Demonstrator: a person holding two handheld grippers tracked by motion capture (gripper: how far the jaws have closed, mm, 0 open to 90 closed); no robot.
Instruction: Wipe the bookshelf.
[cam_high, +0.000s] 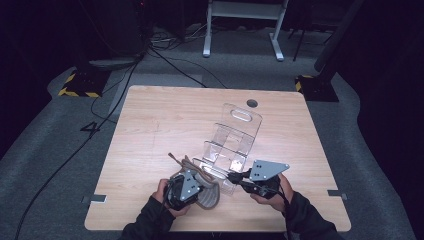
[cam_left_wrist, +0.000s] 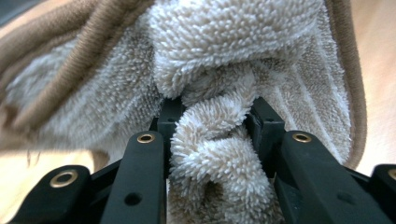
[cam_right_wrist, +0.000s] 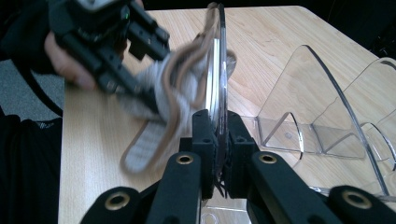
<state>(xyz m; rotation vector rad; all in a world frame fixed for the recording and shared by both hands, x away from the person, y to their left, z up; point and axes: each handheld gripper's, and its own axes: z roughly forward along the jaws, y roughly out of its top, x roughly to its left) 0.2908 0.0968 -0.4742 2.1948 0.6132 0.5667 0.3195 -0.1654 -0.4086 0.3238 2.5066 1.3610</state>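
A beige fluffy cloth (cam_left_wrist: 233, 42) with brown trim is bunched between the black jaws of my left gripper (cam_left_wrist: 212, 116), which is shut on it. From above, that cloth (cam_high: 209, 194) hangs over the table's front, with the left gripper (cam_high: 199, 181) just left of a clear acrylic tiered rack (cam_high: 235, 135). My right gripper (cam_right_wrist: 215, 122) is shut on the upright front panel of the rack (cam_right_wrist: 322, 93); from above the right gripper (cam_high: 233, 176) meets the rack's near end. In the right gripper view the left gripper (cam_right_wrist: 148, 99) holds the cloth (cam_right_wrist: 173, 81) against that panel's far side.
The wooden table (cam_high: 165, 120) has a round cable hole (cam_high: 252, 103) near its back edge. Cables (cam_high: 115, 95) run over the grey floor at the left. A white desk frame (cam_high: 242, 30) stands behind, and yellow-black striped bases (cam_high: 80, 85) flank the table's back corners.
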